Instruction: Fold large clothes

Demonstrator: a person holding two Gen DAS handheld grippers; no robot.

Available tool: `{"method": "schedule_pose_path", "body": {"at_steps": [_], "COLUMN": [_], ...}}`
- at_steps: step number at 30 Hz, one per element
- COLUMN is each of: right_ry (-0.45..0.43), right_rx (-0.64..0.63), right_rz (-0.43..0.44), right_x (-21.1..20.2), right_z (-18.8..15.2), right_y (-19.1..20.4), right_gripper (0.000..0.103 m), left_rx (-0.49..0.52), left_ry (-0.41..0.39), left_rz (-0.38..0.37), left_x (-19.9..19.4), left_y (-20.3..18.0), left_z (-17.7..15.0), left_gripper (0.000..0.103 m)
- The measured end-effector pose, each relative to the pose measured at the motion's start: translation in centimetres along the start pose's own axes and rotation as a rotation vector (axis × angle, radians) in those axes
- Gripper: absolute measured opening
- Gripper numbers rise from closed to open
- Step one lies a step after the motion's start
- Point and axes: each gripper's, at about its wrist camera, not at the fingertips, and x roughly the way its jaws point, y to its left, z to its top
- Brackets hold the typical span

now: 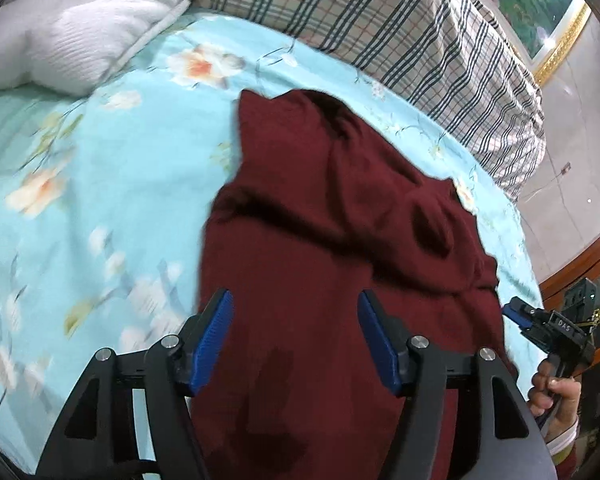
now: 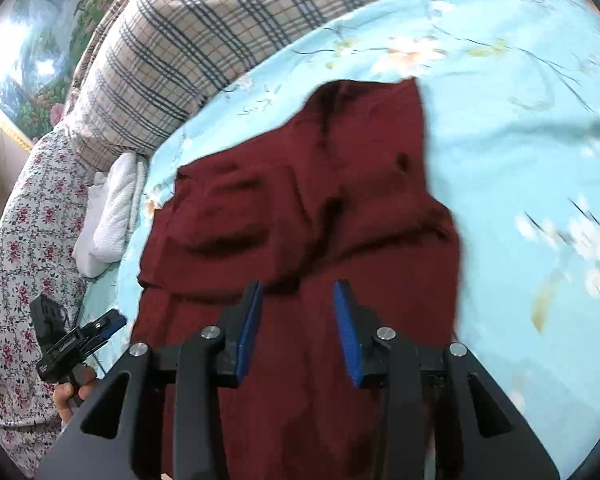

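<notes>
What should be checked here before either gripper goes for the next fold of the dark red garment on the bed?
1. Left gripper free of cloth: ok, jaws apart, nothing pinched.
2. Right gripper free of cloth: ok, jaws apart over the fabric.
3. Dark red garment lying flat: not ok, creases and a raised fold across the middle.
4. Garment fully on the floral sheet: cannot tell, near edge hidden below the grippers.
5. White folded cloth clear of the garment: ok, apart.
6. Plaid pillow clear: ok.
</notes>
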Motion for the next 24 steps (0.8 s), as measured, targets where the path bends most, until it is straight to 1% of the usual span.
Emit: {"method": "schedule_pose_path", "body": {"at_steps": [5,7,8,9,11,13,14,17,18,19,22,24], "right_ry": [-0.011,-0.022,-0.027,-0.033,-0.029,0.0,0.005,-0.003,0.008,0.02,0.092,0.145], "right_rx": [0.032,0.045,0.05,0.056,0.072,0.094,0.11,0.163,0.192,0.206,0.183,0.143], "right_rz": [-0.042,-0.059,-0.07,-0.084,-0.087,-0.054,-0.014,0.074,0.119,0.143,0.19,0.223], "right_x": [-2.2,-3.2,-3.5,-3.9,-4.3,-4.0,-3.8,-3.8,-3.5,-3.2,-2.2,-2.0], "right_z": [-2.3,-3.0,-3.3,-3.7,-4.5,-5.2,-5.7,-6.1,-5.7,-5.5,-5.3,-6.0], "right_y": [-2.0,-3.0,-3.4,-3.9,-4.9,-5.9,-6.4,-7.4,-7.9,-8.1,-7.4,-6.6], "right_gripper": [0.038,0.039,0.04,0.041,0.042,0.042,0.042,0.042,0.042,0.042,0.042,0.042], "left_rx": [-0.006,-0.011,-0.022,-0.03,-0.045,-0.037,-0.031,-0.033,-0.031,-0.027,-0.019,-0.003], "left_ry": [0.036,0.049,0.059,0.067,0.093,0.097,0.101,0.117,0.117,0.117,0.126,0.144], "left_rz": [0.038,0.056,0.063,0.061,0.022,-0.013,-0.037,-0.114,-0.12,-0.124,-0.136,-0.162], "left_x": [-1.3,-1.7,-1.8,-1.8,-1.8,-2.0,-2.2,-2.2,-2.3,-2.3,-2.2,-2.3], "left_y": [1.8,2.4,2.7,2.9,3.3,3.3,3.2,3.3,3.1,3.0,2.6,2.4], "left_z": [-2.9,-4.0,-4.6,-5.0,-5.9,-6.5,-6.8,-7.4,-7.3,-7.4,-7.4,-7.9], "left_gripper": [0.07,0.076,0.078,0.079,0.08,0.08,0.08,0.08,0.08,0.079,0.077,0.074]}}
